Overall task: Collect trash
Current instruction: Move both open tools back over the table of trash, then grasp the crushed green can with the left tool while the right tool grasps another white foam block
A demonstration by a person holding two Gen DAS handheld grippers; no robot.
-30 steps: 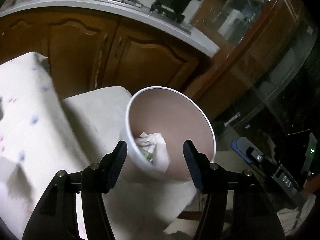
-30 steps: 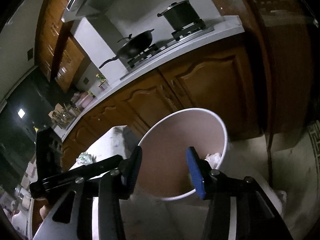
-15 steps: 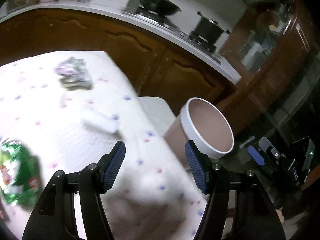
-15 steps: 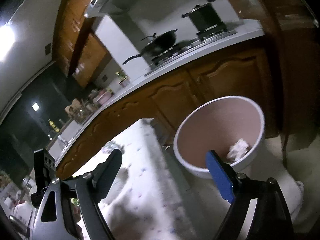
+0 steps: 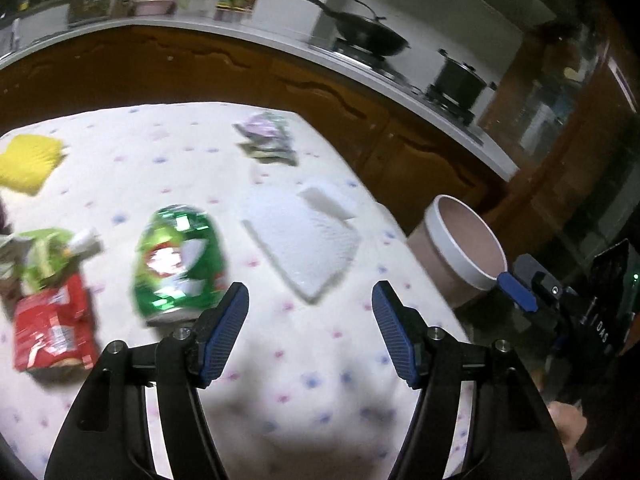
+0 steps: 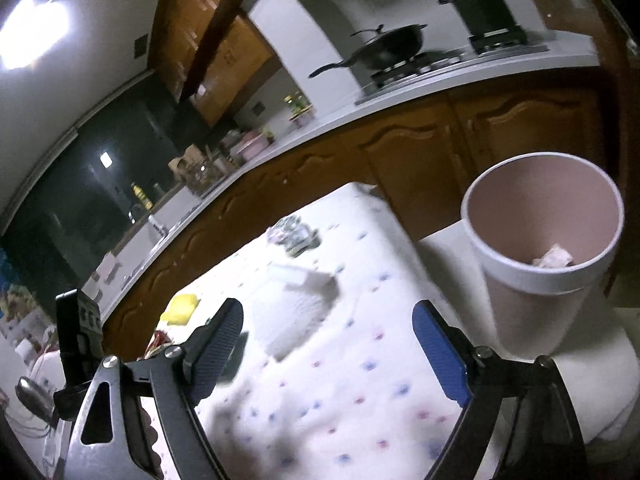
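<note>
My left gripper (image 5: 310, 328) is open and empty above the white dotted tablecloth (image 5: 168, 160). A crushed green can (image 5: 180, 264) lies just ahead of its left finger. A red and green snack wrapper (image 5: 50, 300), a white napkin (image 5: 304, 240), a yellow sponge (image 5: 28, 160) and a crumpled purplish wrapper (image 5: 268, 140) also lie on the table. The pink bin (image 5: 464, 256) stands off the table's right edge. My right gripper (image 6: 328, 352) is open and empty over the cloth (image 6: 360, 400); the bin (image 6: 540, 260), right of it, holds crumpled paper (image 6: 554, 258).
Wooden cabinets (image 5: 240, 76) and a counter with a wok (image 5: 368, 36) and pot (image 5: 460, 78) run behind the table. The other gripper's body shows at the right of the left wrist view (image 5: 560, 300) and the left of the right wrist view (image 6: 76, 328).
Both grippers have swung away from the bin and back over the table. The right gripper's fingers have opened wider. The trash on the table has come into the left view.
</note>
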